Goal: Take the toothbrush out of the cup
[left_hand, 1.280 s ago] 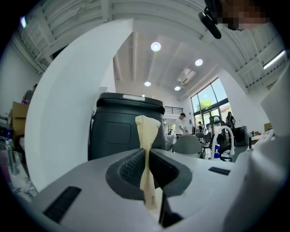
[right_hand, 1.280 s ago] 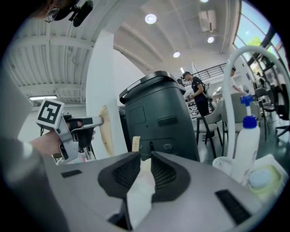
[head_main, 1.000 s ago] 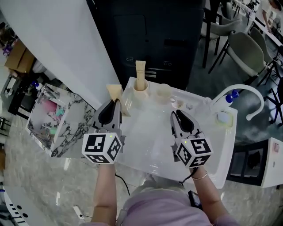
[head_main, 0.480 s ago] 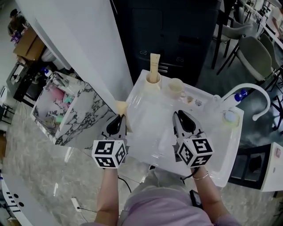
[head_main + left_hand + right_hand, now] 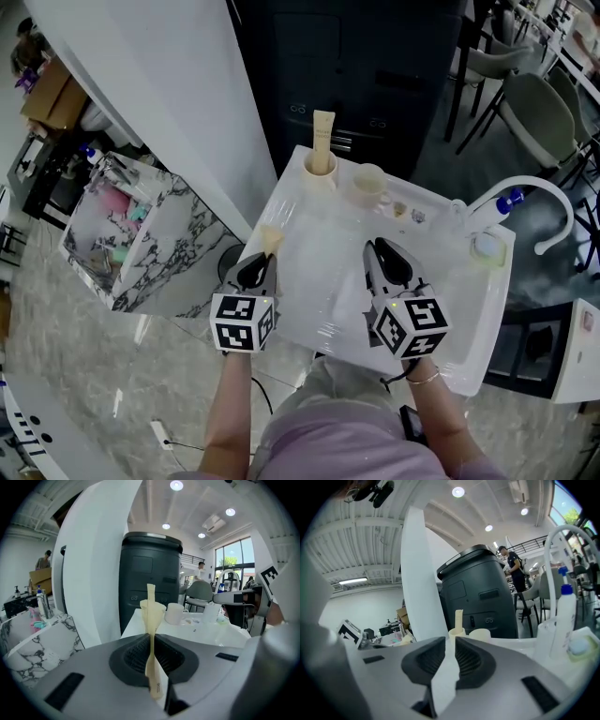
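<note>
A flat beige toothbrush packet [image 5: 271, 239] sticks up from my left gripper [image 5: 263, 257], which is shut on its lower part at the left edge of the white counter [image 5: 309, 314]. In the left gripper view the packet [image 5: 151, 616] stands edge-on between the pads of my left gripper [image 5: 152, 644]. Far ahead stands the cream cup [image 5: 319, 176] with another beige upright piece [image 5: 323, 131] in it. My right gripper [image 5: 375, 247] hovers over the counter's middle. Its jaws [image 5: 450, 644] stand a narrow gap apart with nothing between them, and the cup [image 5: 457, 632] lies straight ahead.
A second, empty cup [image 5: 368, 185] stands right of the first. A white arched faucet [image 5: 525, 187], a blue-capped bottle [image 5: 509, 200] and a soap dish [image 5: 476, 248] fill the right side. A dark bin [image 5: 356, 66] stands behind, a marbled box [image 5: 122, 234] and a white pillar [image 5: 159, 84] to the left.
My left gripper has sunk and drawn back toward the counter's near left edge, carrying the beige packet. The right gripper has stayed about where it was.
</note>
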Motion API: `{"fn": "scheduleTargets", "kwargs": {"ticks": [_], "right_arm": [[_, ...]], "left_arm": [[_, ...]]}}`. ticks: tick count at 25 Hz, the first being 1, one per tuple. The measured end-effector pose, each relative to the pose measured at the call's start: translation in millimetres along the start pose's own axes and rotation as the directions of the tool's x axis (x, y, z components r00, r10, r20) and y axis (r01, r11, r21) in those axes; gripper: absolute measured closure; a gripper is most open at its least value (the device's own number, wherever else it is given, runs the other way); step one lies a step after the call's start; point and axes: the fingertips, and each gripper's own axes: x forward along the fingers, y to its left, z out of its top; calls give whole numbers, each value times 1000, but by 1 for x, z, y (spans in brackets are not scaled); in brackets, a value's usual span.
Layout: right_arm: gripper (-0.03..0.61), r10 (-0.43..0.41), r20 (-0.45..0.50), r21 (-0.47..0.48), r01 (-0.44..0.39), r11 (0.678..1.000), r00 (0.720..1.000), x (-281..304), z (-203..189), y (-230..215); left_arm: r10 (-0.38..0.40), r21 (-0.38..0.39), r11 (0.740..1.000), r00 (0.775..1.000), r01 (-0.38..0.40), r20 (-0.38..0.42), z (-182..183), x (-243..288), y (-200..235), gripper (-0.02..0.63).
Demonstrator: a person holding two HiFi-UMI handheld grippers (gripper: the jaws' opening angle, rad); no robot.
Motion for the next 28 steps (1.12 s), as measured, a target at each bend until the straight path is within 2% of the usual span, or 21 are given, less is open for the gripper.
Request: {"fn": "scheduleTargets", "kwargs": {"ticks": [11,21,28], "right_arm": [[515,-34,-18,16,34,999,999,3,-5,-22],[515,-53,-47,29,55,998,997,11,-13,-41],[515,-57,-55,30,59,998,997,16,-14,-49]], "left_arm": [[-21,43,999,992,26,-128,-19,57,-5,588],[-14,79,996,959,37,-282,-52,104,-11,588],[21,136,990,944,26,-330,-65,118,-9,586]]}}
